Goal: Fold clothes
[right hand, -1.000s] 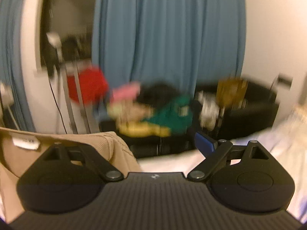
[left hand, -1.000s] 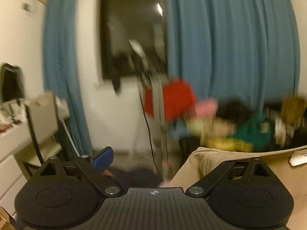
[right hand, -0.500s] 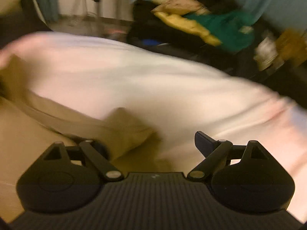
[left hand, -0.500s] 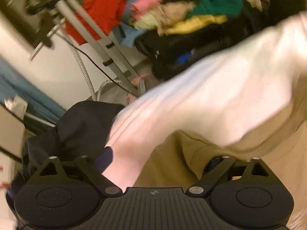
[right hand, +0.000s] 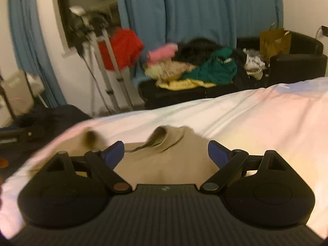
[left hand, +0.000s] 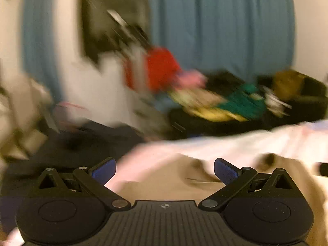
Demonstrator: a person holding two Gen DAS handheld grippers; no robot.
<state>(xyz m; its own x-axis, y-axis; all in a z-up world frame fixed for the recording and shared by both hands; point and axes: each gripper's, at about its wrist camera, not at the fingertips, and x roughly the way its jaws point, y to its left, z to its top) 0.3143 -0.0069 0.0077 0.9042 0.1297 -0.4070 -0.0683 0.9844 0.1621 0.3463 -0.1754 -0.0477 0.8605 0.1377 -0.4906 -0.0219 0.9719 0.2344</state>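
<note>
A tan garment (right hand: 164,162) lies on the white bed sheet (right hand: 256,119), its far edge rumpled into a raised fold (right hand: 166,136). My right gripper (right hand: 166,153) stands open just above it, with nothing between its blue-padded fingers. The left wrist view is blurred by motion; there the same tan garment (left hand: 164,182) spreads under my left gripper (left hand: 165,170), which is open and holds nothing. Both grippers are apart from the cloth as far as I can tell.
Beyond the bed, a black sofa (right hand: 297,65) carries a heap of coloured clothes (right hand: 205,69) and a brown paper bag (right hand: 273,41). A tripod (right hand: 106,65) with a red cloth stands by the blue curtains (right hand: 205,10). Dark clothing (right hand: 47,116) lies left of the bed.
Both grippers held the tan garment up a second ago, swung it down onto the sheet, and now stand open with the garment lying flat below them.
</note>
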